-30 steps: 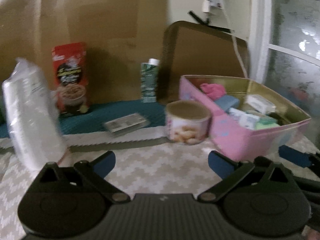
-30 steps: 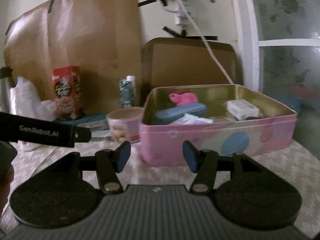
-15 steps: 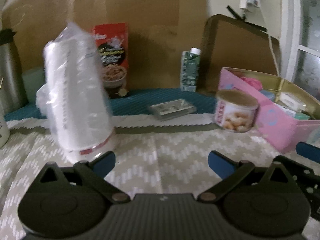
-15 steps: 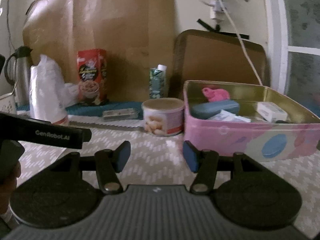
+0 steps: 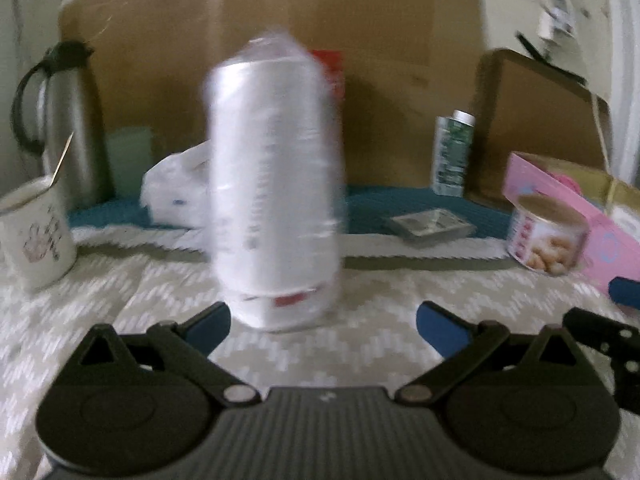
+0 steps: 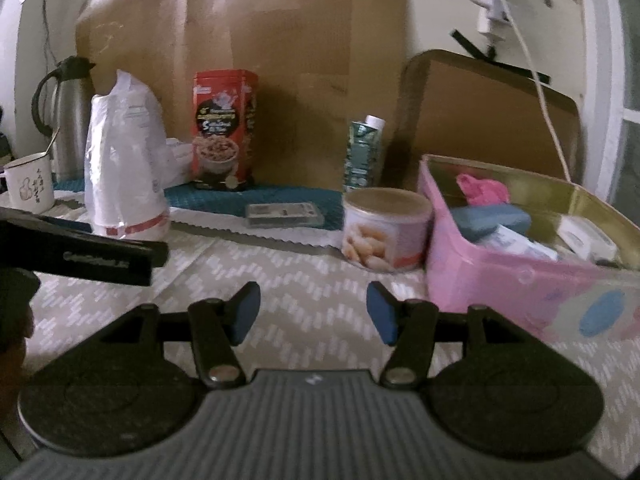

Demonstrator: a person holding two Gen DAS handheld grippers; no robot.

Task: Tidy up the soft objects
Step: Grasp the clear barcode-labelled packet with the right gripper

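Note:
A tall white plastic-wrapped pack [image 5: 276, 184] stands upright on the zigzag cloth, blurred, in the middle of the left wrist view. My left gripper [image 5: 324, 326] is open just short of its base, with no pad touching it. In the right wrist view the same pack [image 6: 126, 168] stands at the left. My right gripper [image 6: 313, 312] hangs over bare cloth, its jaws opening, nothing between them. To its right is the pink tin [image 6: 500, 280] holding a pink cloth [image 6: 480, 190], a blue pouch [image 6: 492, 220] and white packets.
A snack can [image 6: 386, 232] stands beside the tin. A red box [image 6: 224, 132], a green carton [image 6: 362, 152], a flat clear case [image 6: 284, 214], a steel flask [image 6: 68, 116] and a mug [image 6: 30, 180] line the back. Cardboard sheets lean on the wall.
Both views have swung left. The white pack went from the left edge to the centre of the left wrist view; the pink tin slid to the right. The right jaws stand slightly wider.

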